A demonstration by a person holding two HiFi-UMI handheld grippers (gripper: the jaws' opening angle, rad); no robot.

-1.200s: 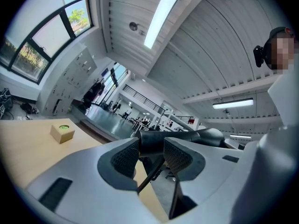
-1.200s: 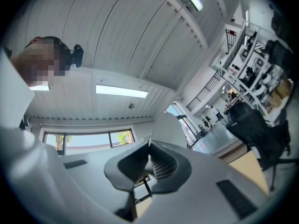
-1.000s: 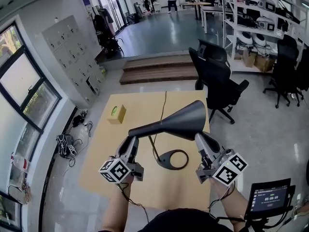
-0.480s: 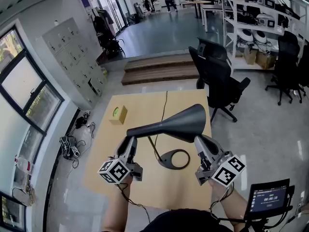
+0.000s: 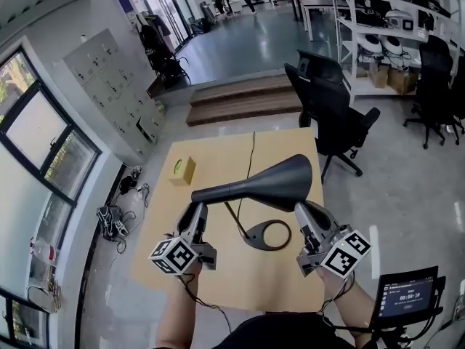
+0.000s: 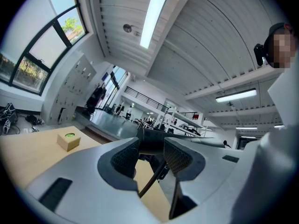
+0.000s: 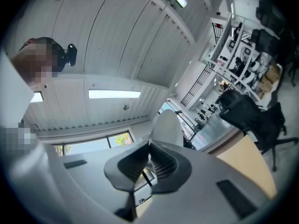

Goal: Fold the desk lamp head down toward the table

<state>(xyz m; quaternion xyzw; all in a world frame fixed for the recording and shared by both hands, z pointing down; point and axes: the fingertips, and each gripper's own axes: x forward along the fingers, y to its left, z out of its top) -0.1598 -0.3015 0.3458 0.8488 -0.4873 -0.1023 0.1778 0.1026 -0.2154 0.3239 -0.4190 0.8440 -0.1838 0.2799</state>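
The narrow end of the lamp head (image 5: 265, 184) is grasped between the fingers of the left gripper (image 5: 197, 209); its wide rim is clenched by the fingers of the right gripper (image 5: 301, 209); the head is held roughly level above the ring base (image 5: 267, 236) on the tabletop (image 5: 218, 147); a small box (image 5: 181, 170) lies farther off.

Lamp arm (image 5: 234, 218) partly behind lamp head (image 5: 269, 182)

Count from my side: 2 tools, left tool (image 5: 195, 211) and right tool (image 5: 301, 211). 1 desk lamp (image 5: 254, 184). 1 worktop (image 5: 218, 158). 1 small box (image 5: 182, 170). 1 black cable (image 5: 253, 144). 1 screen (image 5: 407, 295). 1 office chair (image 5: 338, 118) beside the worktop; I can't count the ones further back.
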